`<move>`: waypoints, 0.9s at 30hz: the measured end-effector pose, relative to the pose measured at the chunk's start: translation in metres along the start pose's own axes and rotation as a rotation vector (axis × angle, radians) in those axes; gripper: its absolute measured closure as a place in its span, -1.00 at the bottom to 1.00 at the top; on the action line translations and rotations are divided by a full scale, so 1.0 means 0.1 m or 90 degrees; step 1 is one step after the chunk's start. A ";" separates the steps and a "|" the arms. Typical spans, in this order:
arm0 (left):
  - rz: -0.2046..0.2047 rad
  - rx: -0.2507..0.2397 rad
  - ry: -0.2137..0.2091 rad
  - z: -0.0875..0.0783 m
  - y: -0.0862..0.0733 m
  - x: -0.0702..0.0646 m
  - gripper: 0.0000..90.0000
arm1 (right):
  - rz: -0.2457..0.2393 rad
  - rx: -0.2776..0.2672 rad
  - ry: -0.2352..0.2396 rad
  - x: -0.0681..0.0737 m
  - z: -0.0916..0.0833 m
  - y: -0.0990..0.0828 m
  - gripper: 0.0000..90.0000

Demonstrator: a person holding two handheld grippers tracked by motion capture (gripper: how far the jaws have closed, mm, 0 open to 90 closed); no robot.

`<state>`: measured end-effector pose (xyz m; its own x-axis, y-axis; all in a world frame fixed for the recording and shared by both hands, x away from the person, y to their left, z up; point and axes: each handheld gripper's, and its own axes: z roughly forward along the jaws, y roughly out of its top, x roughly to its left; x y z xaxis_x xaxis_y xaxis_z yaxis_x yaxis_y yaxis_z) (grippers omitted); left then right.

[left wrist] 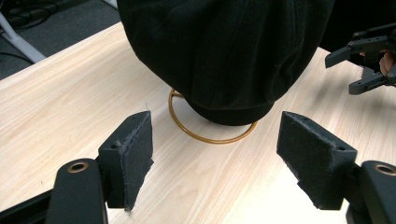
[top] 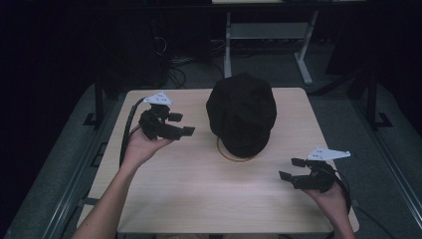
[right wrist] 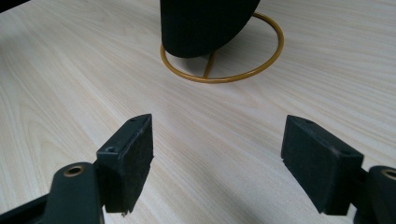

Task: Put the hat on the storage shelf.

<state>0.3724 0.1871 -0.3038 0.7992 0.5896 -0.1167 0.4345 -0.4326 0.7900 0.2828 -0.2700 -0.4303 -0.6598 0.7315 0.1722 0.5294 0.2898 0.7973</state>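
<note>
A black cap [top: 242, 112] sits on a stand with a gold wire ring base [top: 238, 157] at the middle of the light wooden table [top: 199, 189]. My left gripper [top: 181, 124] hovers left of the cap, held open with nothing between its jaws. In the left gripper view the cap [left wrist: 224, 51] and ring [left wrist: 210, 137] lie just ahead of the open gripper [left wrist: 215, 158]. My right gripper [top: 292, 169] is open near the table's right front, apart from the cap. The right gripper view has the ring [right wrist: 224, 74] and the cap's lower edge [right wrist: 201, 28] beyond the open gripper [right wrist: 217, 163].
A desk frame with white legs [top: 303, 55] and cables [top: 174, 74] stand on the floor behind the table. Dark metal rails [top: 393, 164] run along both sides of the table. The right gripper [left wrist: 369, 56] appears far right in the left gripper view.
</note>
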 end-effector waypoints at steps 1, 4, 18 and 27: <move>0.002 -0.002 0.000 0.00 -0.01 0.00 -0.42 | 0.000 0.000 0.000 0.00 0.00 0.00 -0.45; 0.001 0.002 0.001 0.00 -0.06 -0.01 -0.42 | -0.002 0.001 0.000 0.01 0.00 0.00 -0.45; -0.023 -0.003 0.007 -0.04 -0.30 -0.02 -0.42 | -0.006 0.011 -0.006 0.03 0.01 -0.01 -0.46; -0.033 -0.005 0.013 -0.06 -0.49 -0.02 -0.43 | -0.009 0.017 0.000 0.04 0.04 -0.02 -0.46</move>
<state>0.3471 0.2109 -0.3383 0.7665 0.6256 -0.1454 0.4720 -0.3952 0.7881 0.2808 -0.2648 -0.4337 -0.6675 0.7271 0.1604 0.5335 0.3169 0.7842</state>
